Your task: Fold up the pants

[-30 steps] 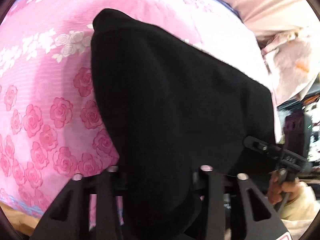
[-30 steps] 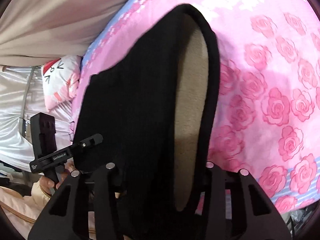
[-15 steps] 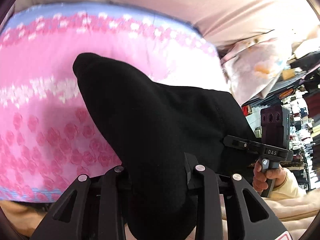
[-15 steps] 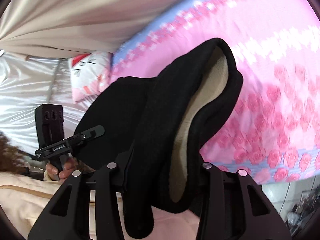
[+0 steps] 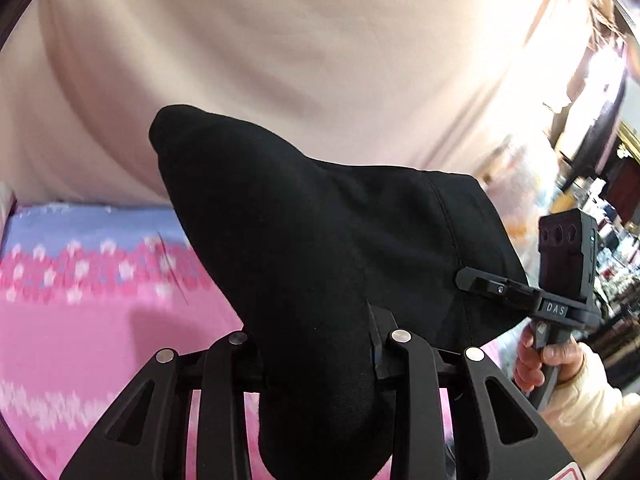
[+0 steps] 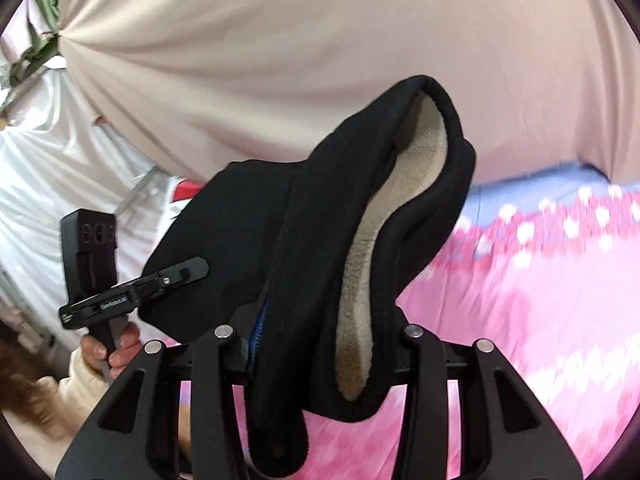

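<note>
Pink bed (image 5: 80, 320) below; my left tongs (image 5: 316, 344) and right tongs (image 6: 320, 340) both clamp pants (image 5: 320, 240) aloft so the cloth hangs free for folding.

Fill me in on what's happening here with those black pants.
A person is holding a two-finger gripper in each hand, and both are shut on the same pair of black pants. The left gripper pinches one bunch of the fabric; the right gripper clamps the thick edge where the beige fleece lining shows. The pants hang in the air above the pink floral bedspread. No fold can be seen yet.
</note>
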A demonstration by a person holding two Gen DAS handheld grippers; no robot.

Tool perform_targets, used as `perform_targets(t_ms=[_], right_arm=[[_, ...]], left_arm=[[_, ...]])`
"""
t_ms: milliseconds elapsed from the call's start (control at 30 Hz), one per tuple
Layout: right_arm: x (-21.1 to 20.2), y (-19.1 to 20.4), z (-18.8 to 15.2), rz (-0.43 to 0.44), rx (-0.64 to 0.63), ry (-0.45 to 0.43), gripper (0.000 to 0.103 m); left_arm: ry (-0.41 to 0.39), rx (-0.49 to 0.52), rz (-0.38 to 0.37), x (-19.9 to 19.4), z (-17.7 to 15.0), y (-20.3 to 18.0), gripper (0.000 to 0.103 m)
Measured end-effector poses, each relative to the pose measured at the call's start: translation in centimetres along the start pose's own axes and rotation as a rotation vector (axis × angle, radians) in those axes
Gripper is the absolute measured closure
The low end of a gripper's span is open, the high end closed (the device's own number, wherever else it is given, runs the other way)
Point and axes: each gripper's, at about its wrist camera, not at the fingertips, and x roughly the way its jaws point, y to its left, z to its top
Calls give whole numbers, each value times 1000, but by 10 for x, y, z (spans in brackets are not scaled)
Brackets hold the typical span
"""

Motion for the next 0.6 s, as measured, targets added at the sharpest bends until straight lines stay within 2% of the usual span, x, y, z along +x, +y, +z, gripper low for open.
perform_targets(t_ms=[133,233,267,300,333,367,400,467,533,567,600], right_arm=[[71,-60,5,-46,52,39,62],[143,-118,-22,-82,126,120,61],[165,-138,-37,-97,151,157,58],[194,-165,-61,-131,194,226,48],[210,-185,-78,-163,232,272,41],[202,-198,-91,-97,243,135,34],[202,-203,-93,-132,243,135,33],[188,-216,-97,-141,311,122,33],[156,-220,-97,-223,320,43,32],[141,-219,-96,-247,324,-5,43],[129,-211,-89,-201,315,-34,61]], left_arm=[[26,-17,47,77,4,46,75],[102,-91,72,151,-26,95,75],[149,-120,87,179,-42,112,75],[203,-137,103,207,-60,129,74],[232,-140,150,227,-76,141,66],[226,-133,193,238,-91,152,58],[164,-163,146,235,-101,166,51],[161,-225,84,223,-101,181,53],[145,-199,99,195,-95,182,58],[132,-173,123,181,-92,180,58],[118,-147,178,164,-87,176,60]])
